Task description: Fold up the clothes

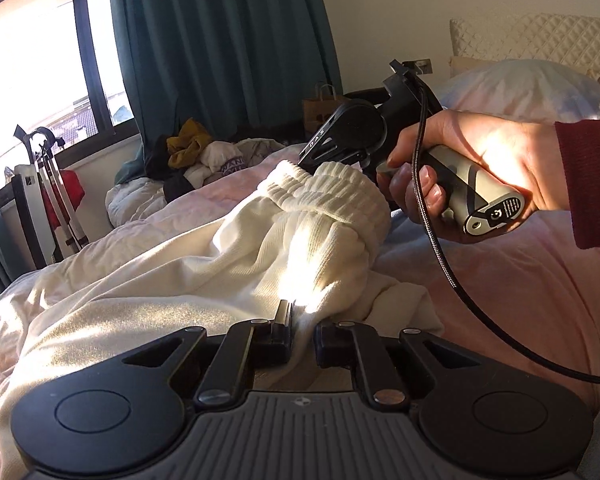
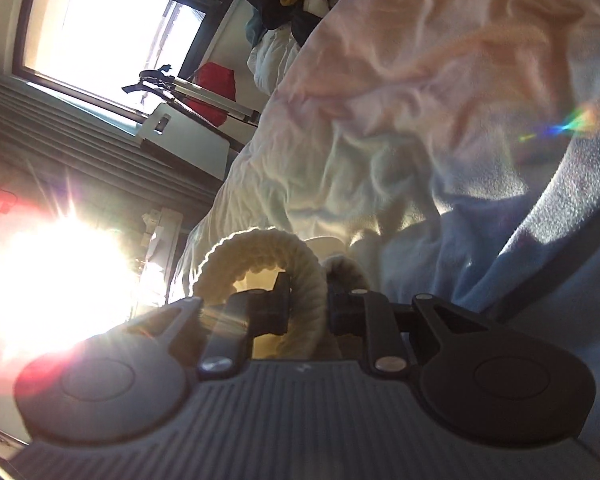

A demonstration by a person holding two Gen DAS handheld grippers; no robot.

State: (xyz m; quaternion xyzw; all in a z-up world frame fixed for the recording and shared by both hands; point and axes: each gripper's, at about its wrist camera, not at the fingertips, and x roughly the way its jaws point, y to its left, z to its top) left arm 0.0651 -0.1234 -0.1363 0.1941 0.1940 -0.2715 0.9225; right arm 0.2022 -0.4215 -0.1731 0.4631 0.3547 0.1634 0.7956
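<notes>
A cream knit garment (image 1: 236,256) with a ribbed waistband (image 1: 332,192) lies crumpled on the bed. In the left wrist view, my left gripper (image 1: 302,320) is shut on a fold of its cream cloth at the near edge. Farther back, a person's hand (image 1: 460,164) in a dark red sleeve holds my right gripper (image 1: 306,160), whose tips meet the far end of the waistband. In the right wrist view, my right gripper (image 2: 308,300) is shut on the ribbed waistband (image 2: 260,248), which loops up between the fingers. Sun glare washes out the left of that view.
A pink duvet (image 1: 520,288) covers the bed, with a pillow (image 1: 520,84) and a quilted headboard (image 1: 540,36) at the right. A pile of other clothes (image 1: 204,152) lies at the far end. Behind it are a teal curtain (image 1: 220,40), a window (image 1: 32,72) and a paper bag (image 1: 320,108).
</notes>
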